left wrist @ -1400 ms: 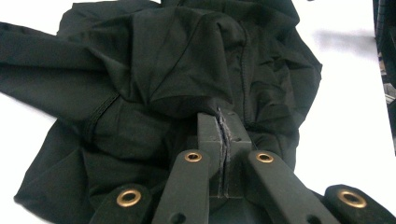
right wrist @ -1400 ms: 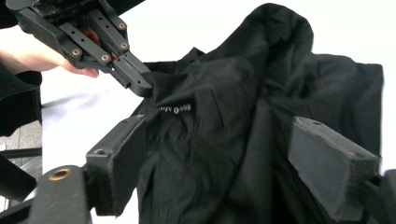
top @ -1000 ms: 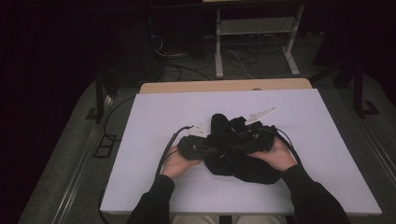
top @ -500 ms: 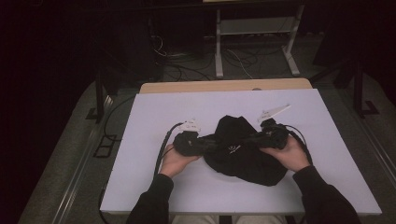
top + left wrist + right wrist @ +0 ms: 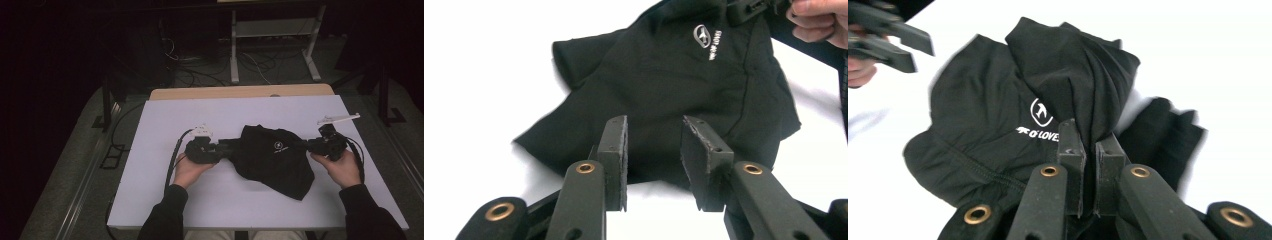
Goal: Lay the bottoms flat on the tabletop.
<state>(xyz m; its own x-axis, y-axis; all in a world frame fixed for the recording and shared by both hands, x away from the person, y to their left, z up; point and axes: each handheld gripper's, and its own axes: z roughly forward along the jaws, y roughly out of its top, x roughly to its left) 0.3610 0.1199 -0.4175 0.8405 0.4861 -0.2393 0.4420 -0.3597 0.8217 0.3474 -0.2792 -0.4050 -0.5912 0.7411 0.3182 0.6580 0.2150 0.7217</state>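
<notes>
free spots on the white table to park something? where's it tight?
Bare: the far strip of the white table top beyond the crumpled black cloth garment, the left side past the left tongs, and the near edge between the two sleeves. Crowded: the middle band, where the right tongs pinch the garment and the left tongs stand open at its edge.

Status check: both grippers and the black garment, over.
Left gripper open, jaws just opening, no cloth between. Right gripper shut on black garment, just closed. Nothing in the way on the white table.
</notes>
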